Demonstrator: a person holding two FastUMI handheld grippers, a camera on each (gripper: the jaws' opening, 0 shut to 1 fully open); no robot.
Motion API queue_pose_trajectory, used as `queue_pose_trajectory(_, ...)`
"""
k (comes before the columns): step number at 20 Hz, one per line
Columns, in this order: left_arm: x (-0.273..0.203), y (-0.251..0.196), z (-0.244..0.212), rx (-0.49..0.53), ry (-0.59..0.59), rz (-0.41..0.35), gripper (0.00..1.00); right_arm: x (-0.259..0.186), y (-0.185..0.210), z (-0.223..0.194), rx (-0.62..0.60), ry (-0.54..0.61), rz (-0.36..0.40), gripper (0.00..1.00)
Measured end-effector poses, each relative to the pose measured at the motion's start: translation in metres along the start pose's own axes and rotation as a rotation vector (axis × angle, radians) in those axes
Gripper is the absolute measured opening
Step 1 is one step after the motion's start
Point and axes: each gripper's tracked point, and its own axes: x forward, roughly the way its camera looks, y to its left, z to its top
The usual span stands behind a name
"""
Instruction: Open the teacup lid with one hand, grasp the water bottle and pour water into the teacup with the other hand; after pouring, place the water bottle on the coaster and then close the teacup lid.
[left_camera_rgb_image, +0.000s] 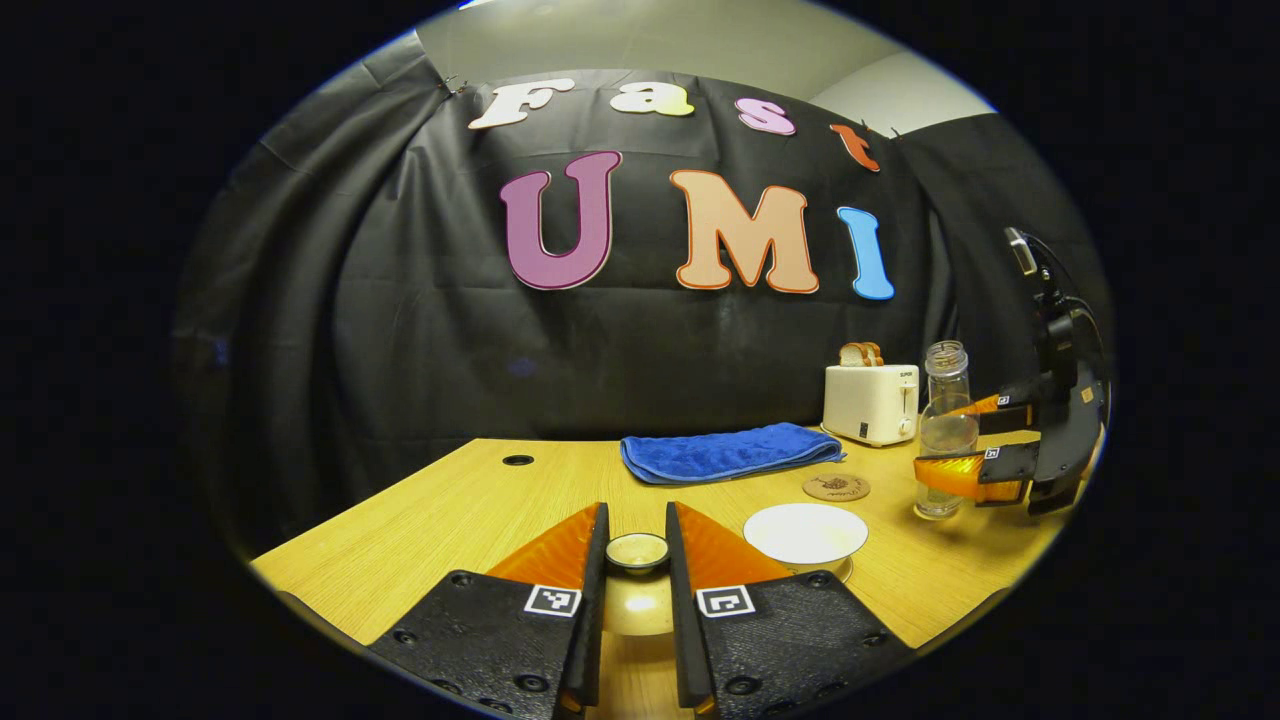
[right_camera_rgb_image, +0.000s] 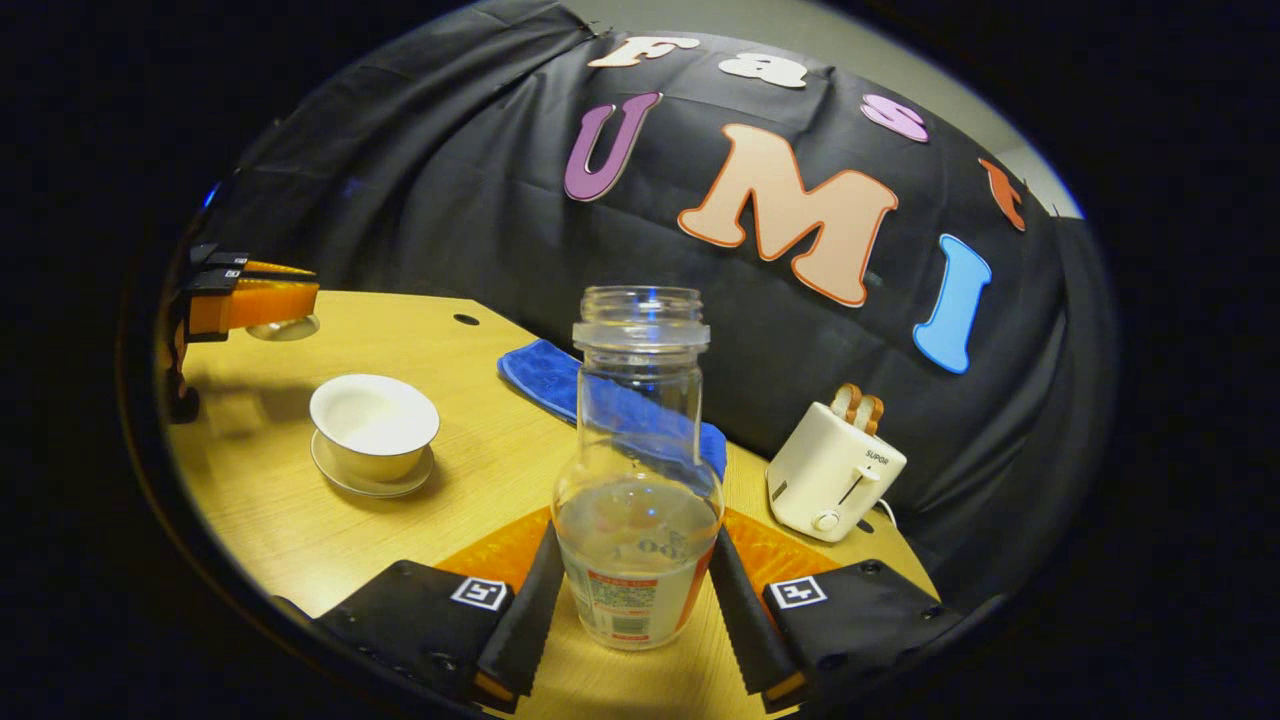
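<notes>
Holding: left hand-held gripper (left_camera_rgb_image: 637, 560) pinches the lid (left_camera_rgb_image: 637, 551) by its knob, just beside the cup (left_camera_rgb_image: 806, 534) and off it; whether the lid rests on the desk (left_camera_rgb_image: 430, 520) or hangs just above it, I cannot tell.
Gripping: right hand-held gripper (right_camera_rgb_image: 635, 590) is pressed on the bottle's (right_camera_rgb_image: 638, 470) lower body, one finger on each side, bottle upright.
Step (judged): lid is off, bottle is grasped, pouring not yet begun.
Cup: white, wide-mouthed, open, on its saucer (right_camera_rgb_image: 370, 480); in the right gripper view it looks empty, though that is hard to be sure of.
Bottle: clear, capless, wide neck, about a third full, label on the lower body; well apart from the cup.
Coaster (left_camera_rgb_image: 836, 487): round, brownish, behind the cup, between it and the bottle.
Risk, spill: a wide open mouth will release water fast; tilting too sharply, or before the neck is over the cup, would wet the desk.
Risk, slip: smooth rounded glass in a low grip could rotate between the fingers once tipped.
Risk, knock: bringing the bottle in too low could strike the cup's rim and shift it on the saucer.
Nearby: blue towel (left_camera_rgb_image: 728, 451) and toaster (left_camera_rgb_image: 871, 403) behind the cup, clear of the pouring path.
</notes>
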Motion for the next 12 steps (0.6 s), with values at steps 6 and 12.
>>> queue_pose_trajectory(6, 0.001, 0.001, -0.001, -0.002, -0.001, 0.000, 0.27, 0.002, -0.008, 0.031, -0.322, -0.036, -0.081, 0.79)
queue_pose_trajectory(12, 0.000, 0.001, -0.001, -0.003, -0.002, 0.002, 0.27, 0.010, 0.003, 0.029, -0.619, -0.015, -0.079, 0.78)
